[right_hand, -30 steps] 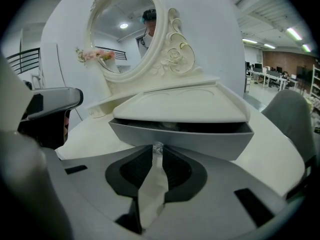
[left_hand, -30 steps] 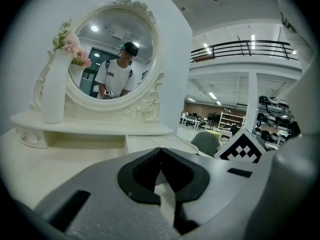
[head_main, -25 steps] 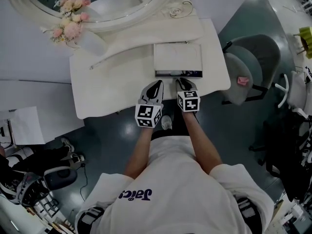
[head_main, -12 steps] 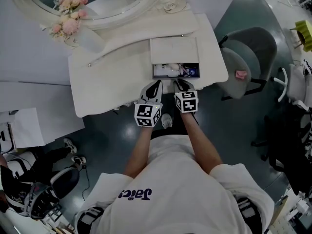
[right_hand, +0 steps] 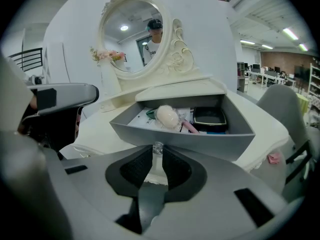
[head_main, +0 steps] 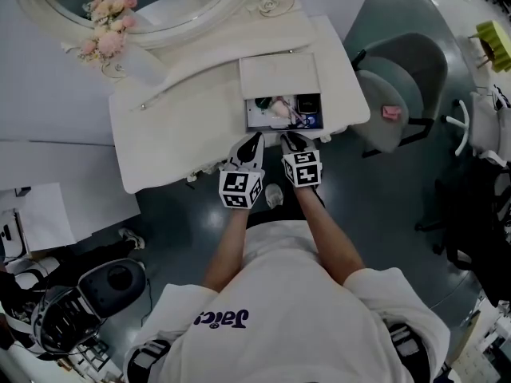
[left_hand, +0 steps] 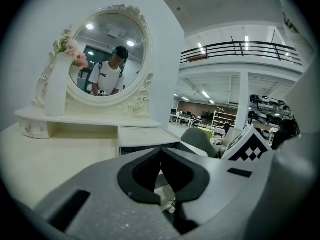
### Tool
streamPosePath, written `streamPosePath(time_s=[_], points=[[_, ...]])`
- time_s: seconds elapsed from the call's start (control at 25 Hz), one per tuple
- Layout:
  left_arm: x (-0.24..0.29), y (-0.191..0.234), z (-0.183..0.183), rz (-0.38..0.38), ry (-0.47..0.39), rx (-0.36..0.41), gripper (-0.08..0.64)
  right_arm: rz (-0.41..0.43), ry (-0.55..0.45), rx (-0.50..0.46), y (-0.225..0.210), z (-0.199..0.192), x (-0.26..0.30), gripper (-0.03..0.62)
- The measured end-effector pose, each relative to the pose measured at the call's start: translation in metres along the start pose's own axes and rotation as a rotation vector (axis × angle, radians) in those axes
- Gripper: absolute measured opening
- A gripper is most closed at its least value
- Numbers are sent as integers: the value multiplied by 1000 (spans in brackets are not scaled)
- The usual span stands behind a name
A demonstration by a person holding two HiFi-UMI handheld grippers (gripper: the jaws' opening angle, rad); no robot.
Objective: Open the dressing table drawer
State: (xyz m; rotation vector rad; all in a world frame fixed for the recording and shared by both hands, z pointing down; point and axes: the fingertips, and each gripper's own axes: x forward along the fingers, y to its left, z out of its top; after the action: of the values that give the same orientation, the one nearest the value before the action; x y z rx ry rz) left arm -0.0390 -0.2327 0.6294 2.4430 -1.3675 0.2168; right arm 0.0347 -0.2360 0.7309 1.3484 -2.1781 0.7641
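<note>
The cream dressing table (head_main: 176,134) has its small drawer (head_main: 313,112) slid partly out at the front right. In the right gripper view the grey drawer front (right_hand: 200,144) is just ahead. My right gripper (right_hand: 157,155) is shut on the clear drawer knob (right_hand: 158,147); in the head view the right gripper (head_main: 289,137) sits at the drawer's front edge. Inside lie a pale round puff (right_hand: 167,116), a black compact (right_hand: 210,118) and a pink stick. My left gripper (head_main: 255,138) hangs beside it at the table's edge, shut with nothing in it; the left gripper (left_hand: 161,154) shows its jaws meeting.
An oval mirror (head_main: 144,6) and a vase of pink flowers (head_main: 108,38) stand at the back of the table. A grey chair (head_main: 399,78) is close on the right. A white desk (head_main: 48,166) lies to the left, with bags on the floor below it.
The drawer has slid out toward me, from nearly closed to showing its contents. My right gripper has drawn back with the knob. The left gripper has kept pace beside it.
</note>
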Motion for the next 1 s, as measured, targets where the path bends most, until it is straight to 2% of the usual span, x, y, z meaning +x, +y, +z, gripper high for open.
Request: streamPosePath(time_s=[0.68,0.88,1.0], points=[[-10,-4,-2,-14,-5,-5,15,-30,3,-38,-1,-10,-9,69],[-7,-1,22,-21,-44,10,15,-41,-49,-44,0,9,-32,51],[-5,-1,45,-20,-81,21,15,-48,-128,-53,-3,40,-52,43]])
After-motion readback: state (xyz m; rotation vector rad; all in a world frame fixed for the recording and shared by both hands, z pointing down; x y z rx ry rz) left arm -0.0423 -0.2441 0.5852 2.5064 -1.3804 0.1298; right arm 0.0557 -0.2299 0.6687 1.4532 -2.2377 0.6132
